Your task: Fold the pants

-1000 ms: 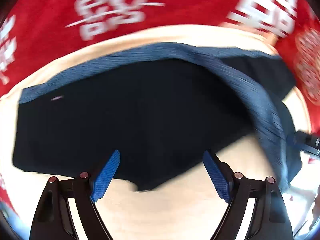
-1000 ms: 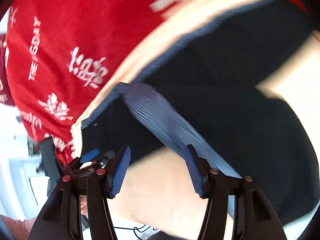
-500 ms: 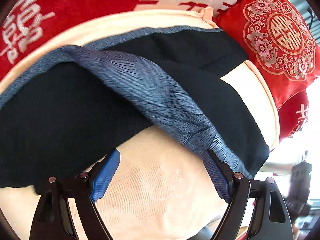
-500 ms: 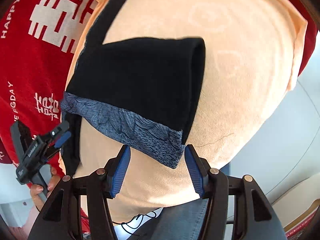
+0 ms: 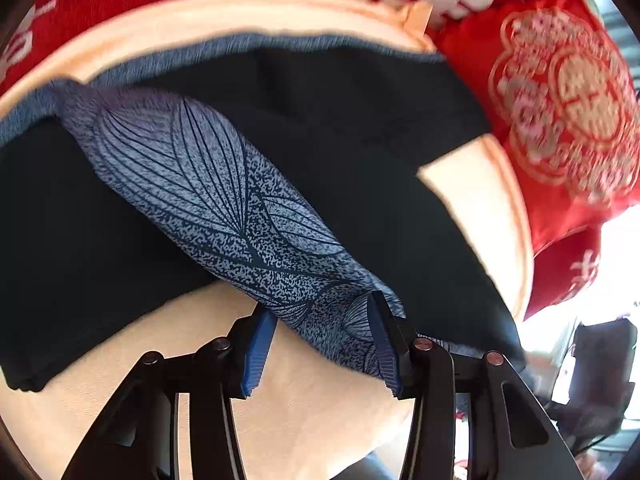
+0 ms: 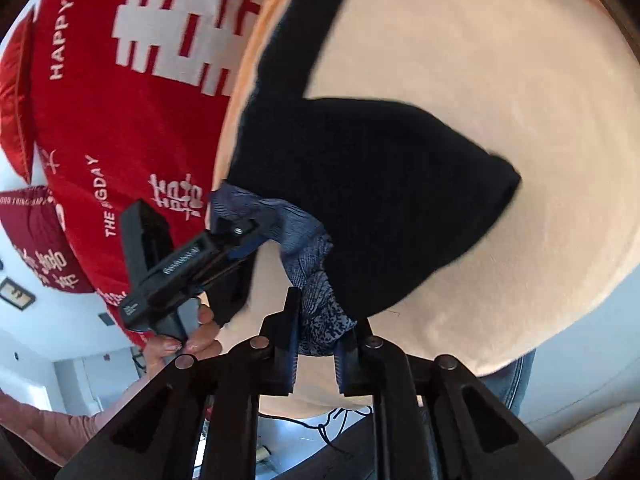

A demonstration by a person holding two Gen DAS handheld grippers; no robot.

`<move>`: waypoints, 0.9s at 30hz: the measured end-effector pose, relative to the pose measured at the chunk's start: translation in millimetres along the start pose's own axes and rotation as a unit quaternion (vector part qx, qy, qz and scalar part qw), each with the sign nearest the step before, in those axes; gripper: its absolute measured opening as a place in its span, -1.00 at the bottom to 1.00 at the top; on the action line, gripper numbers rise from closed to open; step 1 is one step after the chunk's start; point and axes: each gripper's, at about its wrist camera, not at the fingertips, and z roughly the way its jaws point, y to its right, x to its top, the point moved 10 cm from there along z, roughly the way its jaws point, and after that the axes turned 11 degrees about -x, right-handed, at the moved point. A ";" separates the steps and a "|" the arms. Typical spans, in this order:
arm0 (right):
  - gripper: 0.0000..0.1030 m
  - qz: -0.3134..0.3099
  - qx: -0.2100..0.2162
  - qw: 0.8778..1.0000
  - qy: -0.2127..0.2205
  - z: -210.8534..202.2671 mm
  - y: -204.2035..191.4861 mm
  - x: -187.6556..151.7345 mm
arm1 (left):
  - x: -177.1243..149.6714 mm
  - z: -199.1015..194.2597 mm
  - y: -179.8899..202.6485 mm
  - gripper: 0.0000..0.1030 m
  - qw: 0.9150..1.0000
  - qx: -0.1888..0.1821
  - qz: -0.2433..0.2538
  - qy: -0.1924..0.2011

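The dark pants (image 5: 360, 152) lie on a soft peach blanket (image 5: 320, 420), with red pillows (image 5: 568, 120) behind them. A blue band with a leaf pattern (image 5: 224, 200) runs across the pants. The left gripper (image 5: 320, 344) is closing its jaws, and the blue band sits between them. The right gripper (image 6: 318, 344) is closing too, and it pinches the other end of the blue band. A person's hand (image 6: 188, 336) holds the left gripper.

Black left gripper (image 5: 320, 344) with blue ridged pads and round metal screws, black right gripper (image 6: 316, 350) with the same blue pads, pink sleeve (image 6: 48, 426) at 8 o'clock, blue jeans (image 6: 516, 378) at 4 o'clock
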 end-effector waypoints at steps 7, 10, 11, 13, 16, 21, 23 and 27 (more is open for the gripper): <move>-0.70 -0.132 -0.025 0.989 0.055 -46.1 -86.5 158.6 | 66.9 -62.6 17.3 0.59 0.992 0.059 0.026 0.109; -0.70 -0.176 -0.070 0.980 0.058 -32.6 -103.0 216.4 | 82.6 -92.2 -0.3 0.71 0.982 0.113 0.037 0.150; -0.69 -0.193 -0.096 0.975 0.057 -21.6 -105.5 233.6 | 83.1 -96.0 -11.1 0.71 0.980 0.130 0.034 0.150; -0.62 -0.208 -0.152 0.965 0.056 -3.1 -98.9 259.5 | 83.0 -94.6 -38.9 0.71 0.975 0.168 0.013 0.147; 0.32 -0.199 -0.230 0.951 0.046 19.3 -83.0 287.7 | 73.0 -84.6 -85.0 0.71 0.969 0.214 -0.023 0.124; 0.72 -0.216 -0.226 0.947 0.074 4.3 -85.0 278.1 | 59.4 -78.4 -128.0 0.71 0.960 0.242 -0.085 0.109; 0.44 -0.229 -0.224 0.945 0.066 9.9 -81.0 268.0 | 63.6 -87.2 -134.5 0.71 0.955 0.254 -0.091 0.123; -0.03 -0.217 -0.260 0.941 0.019 51.2 -50.7 258.4 | 65.2 -88.8 -153.6 0.71 0.948 0.277 -0.110 0.115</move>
